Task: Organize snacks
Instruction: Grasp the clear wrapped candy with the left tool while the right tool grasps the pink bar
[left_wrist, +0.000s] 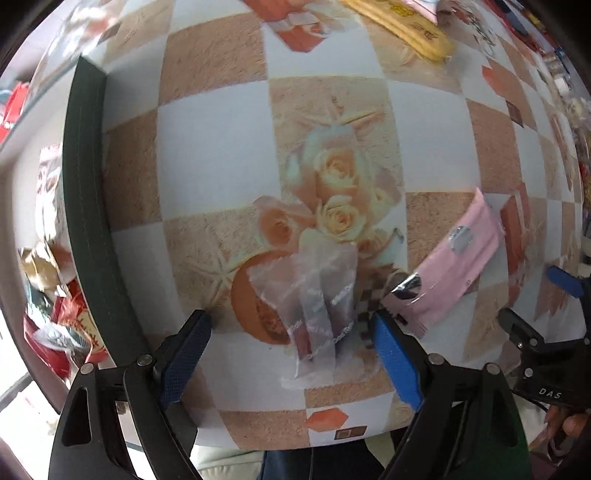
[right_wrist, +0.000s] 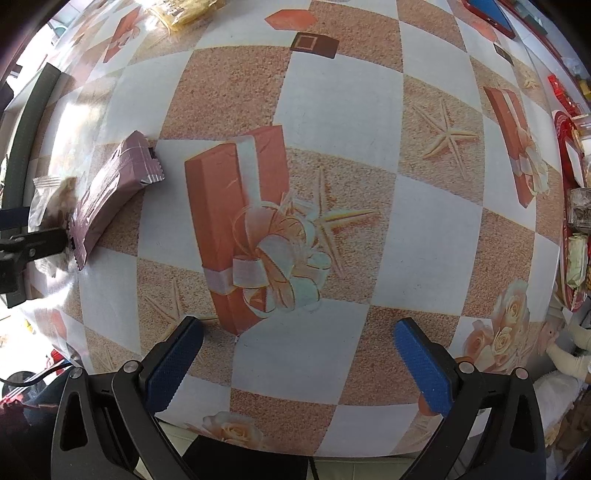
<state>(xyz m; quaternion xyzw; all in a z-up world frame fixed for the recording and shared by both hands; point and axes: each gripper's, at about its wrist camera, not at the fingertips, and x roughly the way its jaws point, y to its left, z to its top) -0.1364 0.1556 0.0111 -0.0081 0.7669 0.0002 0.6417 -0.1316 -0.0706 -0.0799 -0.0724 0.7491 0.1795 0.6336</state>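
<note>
A clear plastic snack packet (left_wrist: 317, 306) lies flat on the patterned tablecloth, between the fingers of my open left gripper (left_wrist: 291, 325), which hovers just over it without holding it. A pink wrapped snack bar (left_wrist: 454, 262) lies to its right, near the right fingertip. In the right wrist view the same bar (right_wrist: 110, 195) lies at the far left with the clear packet (right_wrist: 50, 201) beside it. My right gripper (right_wrist: 297, 332) is open and empty over bare tablecloth; it also shows at the right edge of the left wrist view (left_wrist: 532, 332).
A dark green box edge (left_wrist: 86, 206) runs along the table's left side, with red and gold snack packs (left_wrist: 62, 314) beyond it. A yellow packet (left_wrist: 410, 26) lies at the far side. A red tray of snacks (right_wrist: 572, 218) sits at the right edge.
</note>
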